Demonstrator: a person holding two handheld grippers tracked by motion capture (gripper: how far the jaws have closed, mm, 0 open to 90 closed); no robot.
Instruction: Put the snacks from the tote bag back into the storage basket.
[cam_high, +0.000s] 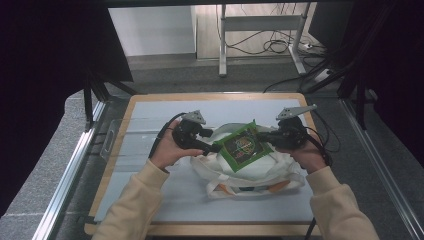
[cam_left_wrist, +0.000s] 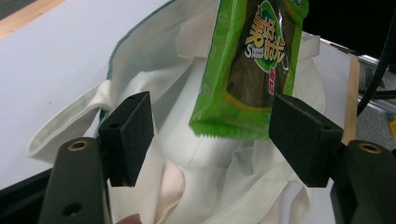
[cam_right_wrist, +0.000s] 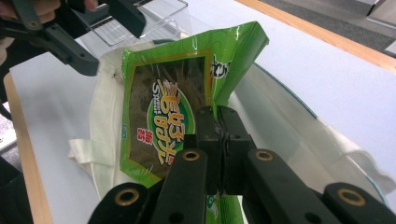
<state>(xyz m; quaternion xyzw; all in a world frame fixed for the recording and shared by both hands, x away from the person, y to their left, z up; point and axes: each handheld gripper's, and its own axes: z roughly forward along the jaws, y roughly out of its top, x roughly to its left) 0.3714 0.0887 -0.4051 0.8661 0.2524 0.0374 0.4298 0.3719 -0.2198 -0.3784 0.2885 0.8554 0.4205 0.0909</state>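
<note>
High view has the right tool pinching the green snack packet above the white tote bag, left tool spread beside it. Thin corner grip, so it might slip and miss the opening.

We see even, soft overhead light on the pale table, while the high view's sides sink into darkness. Both gripper views stay sharp up close (a faint sheen on the green packet), shadows mild.
</note>
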